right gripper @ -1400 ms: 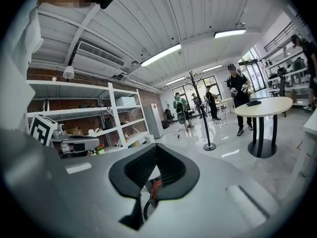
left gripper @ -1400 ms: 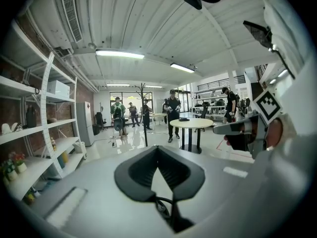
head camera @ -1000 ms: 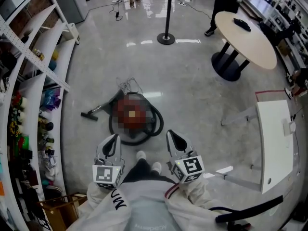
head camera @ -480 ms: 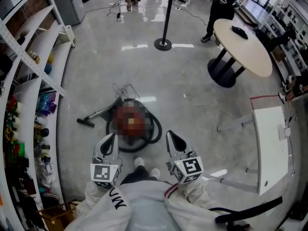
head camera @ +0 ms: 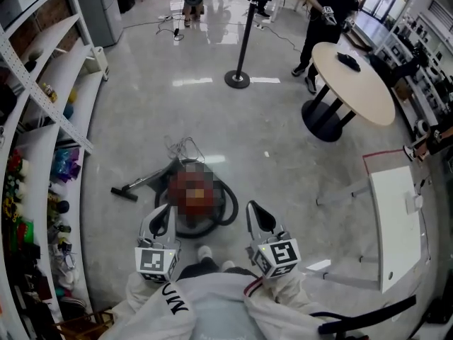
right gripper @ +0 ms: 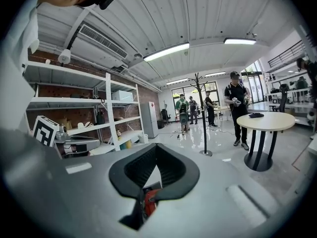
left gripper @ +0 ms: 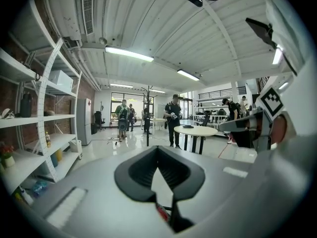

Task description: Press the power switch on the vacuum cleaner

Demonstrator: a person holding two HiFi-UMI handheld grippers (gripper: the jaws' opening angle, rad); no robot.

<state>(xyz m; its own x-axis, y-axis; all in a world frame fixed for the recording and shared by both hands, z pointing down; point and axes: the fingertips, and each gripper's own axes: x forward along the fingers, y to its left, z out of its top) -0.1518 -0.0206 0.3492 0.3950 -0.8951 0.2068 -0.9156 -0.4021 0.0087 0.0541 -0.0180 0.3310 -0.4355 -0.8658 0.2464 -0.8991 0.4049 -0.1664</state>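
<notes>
The vacuum cleaner (head camera: pixel 212 214) lies on the glossy floor just ahead of the person's feet. Its red body is under a mosaic patch, and a black hose (head camera: pixel 230 197) loops round it. Its wand and floor nozzle (head camera: pixel 124 193) stretch to the left. My left gripper (head camera: pixel 167 208) hangs shut and holding nothing over the vacuum's near left side. My right gripper (head camera: pixel 253 207) is also shut and holding nothing, just right of the hose. A sliver of red vacuum shows below the closed jaws in the left gripper view (left gripper: pixel 161 213) and the right gripper view (right gripper: pixel 148 202).
White shelving (head camera: pixel 42 98) full of small items lines the left. A stanchion post (head camera: pixel 238 78) and a round table (head camera: pixel 352 73) stand ahead. A white table (head camera: pixel 393 218) is at the right, and a loose cable (head camera: pixel 182 147) lies beyond the vacuum. People (head camera: pixel 333 13) stand at the far end.
The person has stepped forward, so the vacuum now lies closer to both grippers. The grippers keep the same pose and stay shut.
</notes>
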